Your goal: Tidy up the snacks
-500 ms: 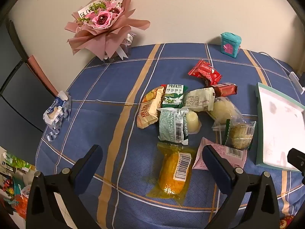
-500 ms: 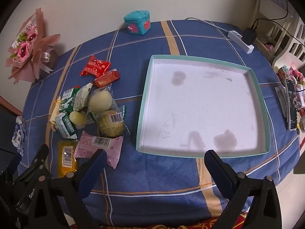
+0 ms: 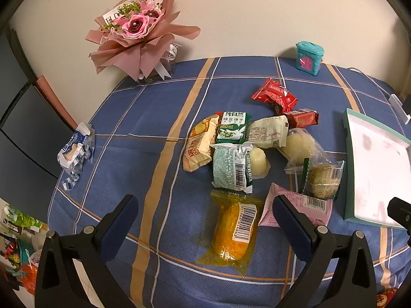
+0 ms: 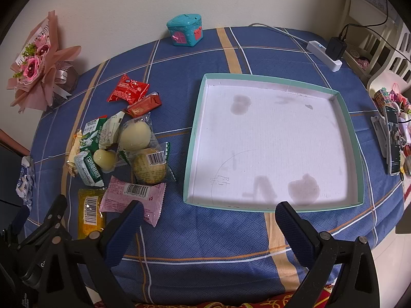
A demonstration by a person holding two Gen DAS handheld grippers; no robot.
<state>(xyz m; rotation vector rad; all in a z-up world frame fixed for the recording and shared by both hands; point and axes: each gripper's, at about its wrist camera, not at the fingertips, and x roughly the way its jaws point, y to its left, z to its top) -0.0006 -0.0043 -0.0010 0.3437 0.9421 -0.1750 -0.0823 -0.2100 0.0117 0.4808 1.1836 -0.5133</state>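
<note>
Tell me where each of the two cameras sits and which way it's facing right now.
Left wrist: rides the open left gripper, angled down over the snack pile, nearest the yellow packet; only its two fingers show, plus a bit of the right gripper at the right edge.
Right wrist: rides the open right gripper, looking steeply down at the empty teal-rimmed tray; its fingers and the left gripper's body show.
Shared: snack pile, tray, teal toy house, pink bouquet.
</note>
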